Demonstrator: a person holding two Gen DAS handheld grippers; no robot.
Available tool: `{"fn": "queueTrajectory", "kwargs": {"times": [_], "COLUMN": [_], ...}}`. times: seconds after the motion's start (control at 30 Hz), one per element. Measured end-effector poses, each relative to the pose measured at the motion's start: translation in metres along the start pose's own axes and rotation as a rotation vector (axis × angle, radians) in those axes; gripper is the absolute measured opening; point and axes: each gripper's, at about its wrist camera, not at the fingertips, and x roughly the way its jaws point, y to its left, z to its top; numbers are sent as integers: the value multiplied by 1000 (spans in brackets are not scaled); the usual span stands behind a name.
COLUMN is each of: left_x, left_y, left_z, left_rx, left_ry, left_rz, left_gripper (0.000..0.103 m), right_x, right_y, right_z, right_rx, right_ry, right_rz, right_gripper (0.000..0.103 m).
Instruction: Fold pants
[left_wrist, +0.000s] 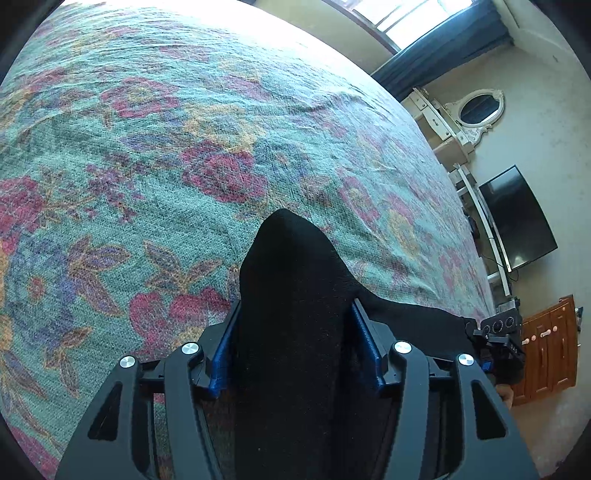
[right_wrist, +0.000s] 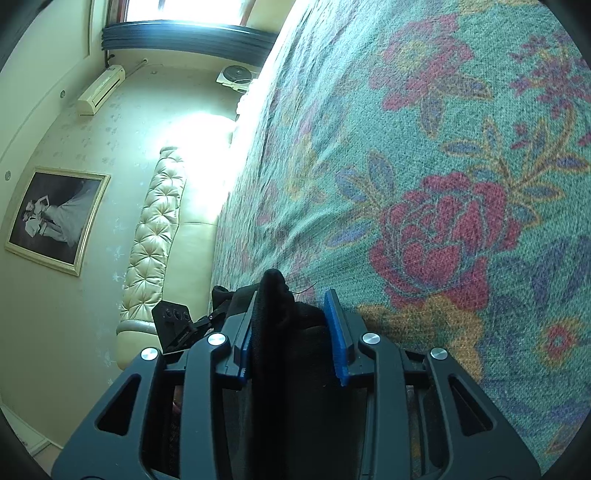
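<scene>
Nearest the lens, black knit pants (left_wrist: 291, 295) bunch between the blue ribbed pads of the left tool (left_wrist: 293, 345), which is closed on a thick peak of the cloth. The right tool (right_wrist: 291, 334) likewise pinches a narrower fold of the pants (right_wrist: 275, 317), its pads set a little apart around it. Both tools hold the garment up over the bed (left_wrist: 147, 166), whose coarse teal cover carries red and purple flowers. The cloth appears to run sideways between the tools, so the fold will likely carry it forward over the bed.
</scene>
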Motion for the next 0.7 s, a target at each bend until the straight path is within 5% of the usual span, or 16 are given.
{"fn": "queueTrajectory", "kwargs": {"times": [0.1, 0.17, 0.4, 0.7], "left_x": [-24, -42, -85, -91], "left_y": [4, 9, 30, 9], "left_z": [-10, -24, -103, -162], "left_rx": [-2, -9, -124, -189], "left_ry": [-31, -35, -1, -9], "left_rz": [-18, -26, -68, -134], "left_gripper": [61, 61, 69, 74], "right_x": [-26, -47, -90, -54], "right_y": [2, 2, -12, 10], "right_z": [-11, -24, -93, -131], "right_rx": [33, 35, 64, 25], "right_ry": [-48, -81, -103, -56], "right_rz": [24, -9, -28, -46], "right_gripper": [69, 76, 77, 84]}}
